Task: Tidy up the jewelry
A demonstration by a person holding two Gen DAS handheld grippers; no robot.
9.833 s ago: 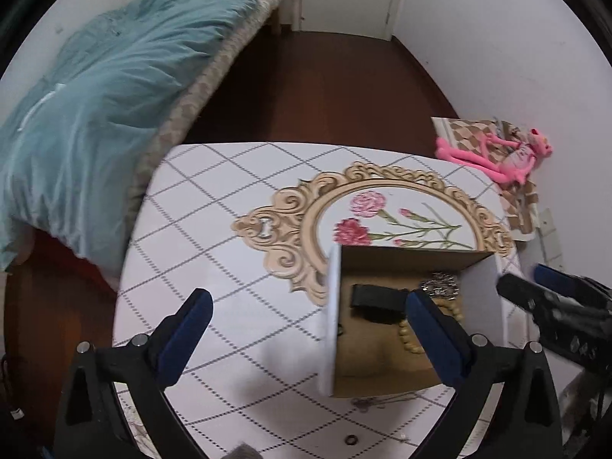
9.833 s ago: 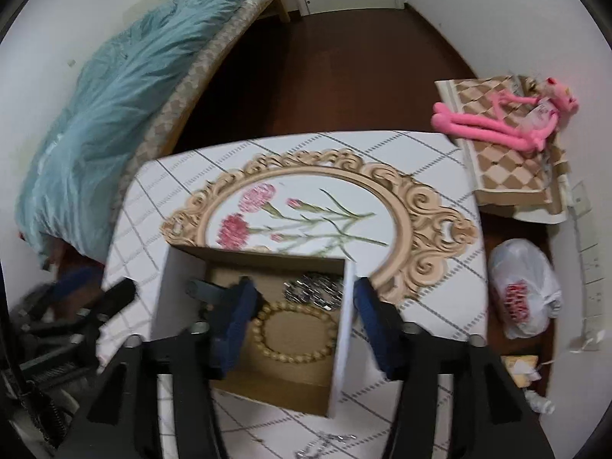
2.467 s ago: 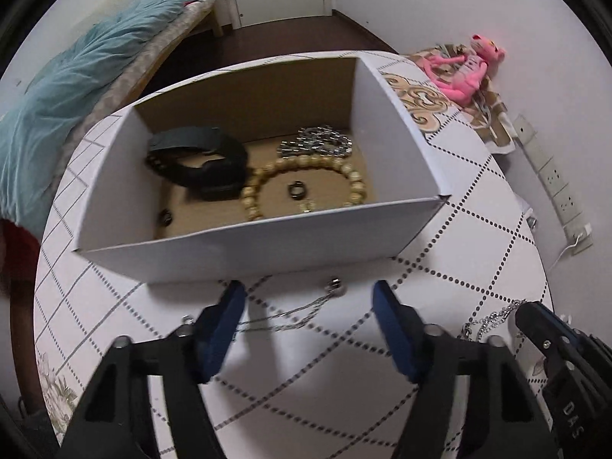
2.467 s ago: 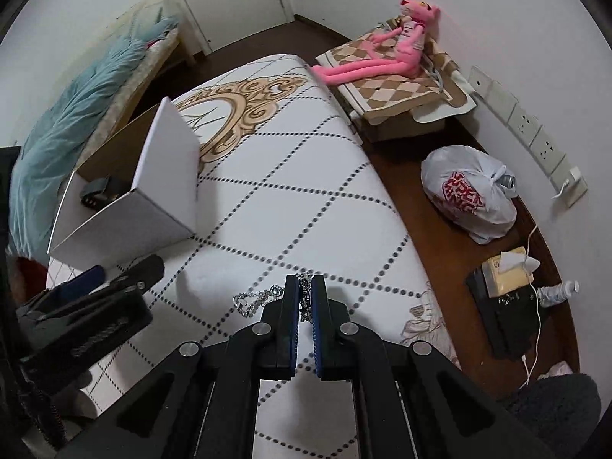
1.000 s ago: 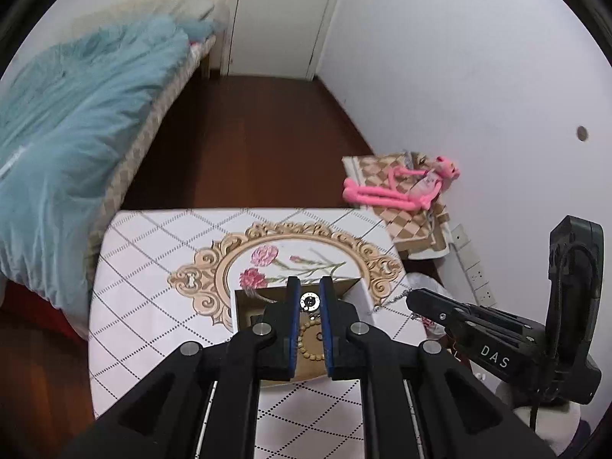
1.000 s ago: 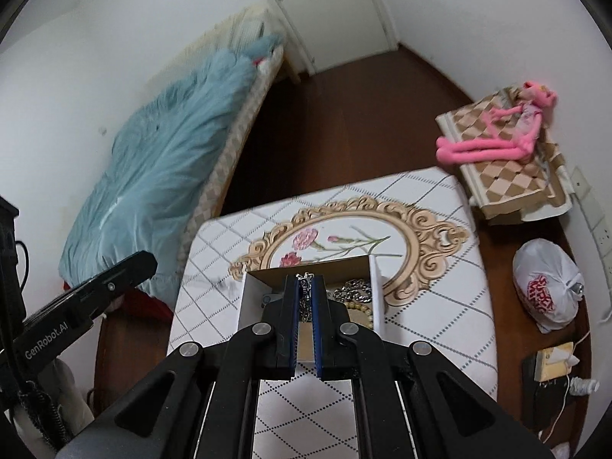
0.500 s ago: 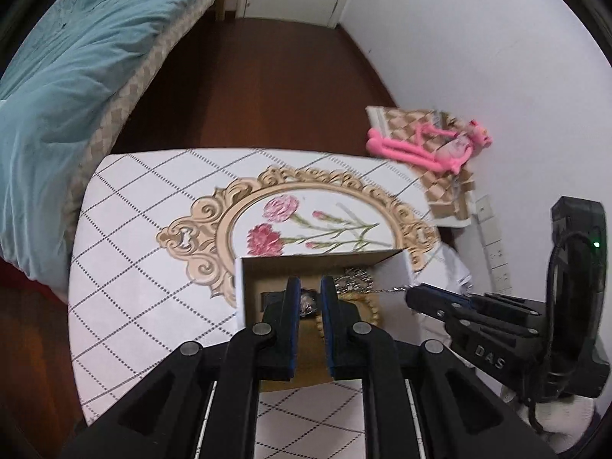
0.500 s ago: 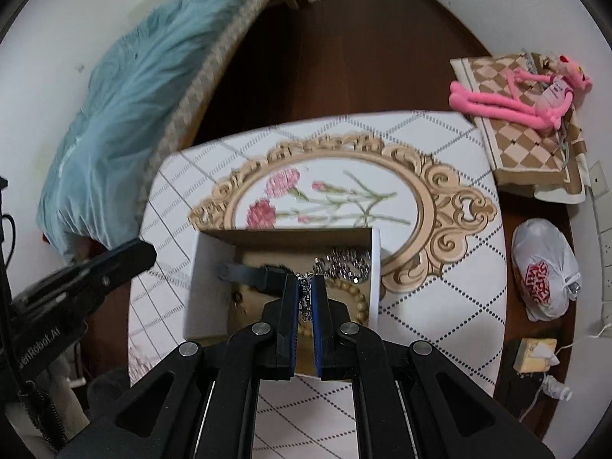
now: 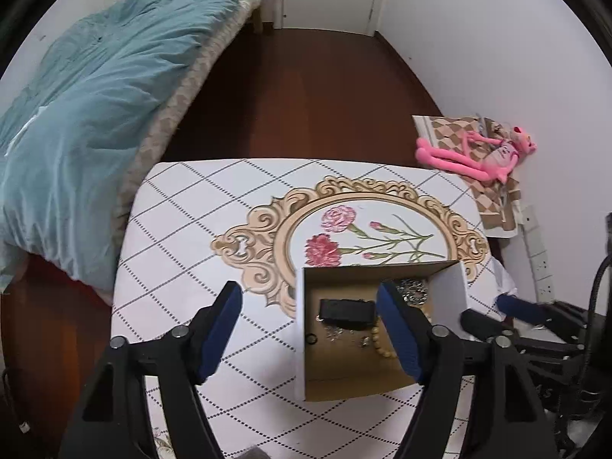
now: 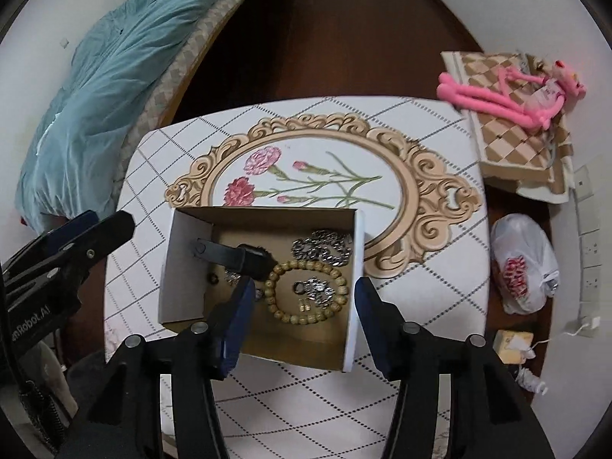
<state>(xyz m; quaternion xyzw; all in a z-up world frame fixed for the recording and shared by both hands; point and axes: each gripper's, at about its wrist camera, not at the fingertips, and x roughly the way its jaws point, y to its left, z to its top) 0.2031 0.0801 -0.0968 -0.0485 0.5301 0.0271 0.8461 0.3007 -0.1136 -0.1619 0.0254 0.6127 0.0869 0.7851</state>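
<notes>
**Grippers both spread above jewelry box**

Left gripper (image 9: pixel 310 329) jaws wide apart, nothing between them, hovering at left side of open cardboard box (image 10: pixel 168 267) on patterned table (image 10: pixel 420 134). Right gripper (image 10: pixel 302 317) also spread wide and empty, over box's near edge. Inside box: wooden bead bracelet (image 10: pixel 340 279), black band (image 10: pixel 233 254), silver chain pile (image 10: pixel 323 248), small ring (image 10: pixel 298 288) and silver chain (image 10: pixel 321 290) within bracelet loop. Pink plush toy (image 10: pixel 508 95) lies off to right, well apart.
</notes>
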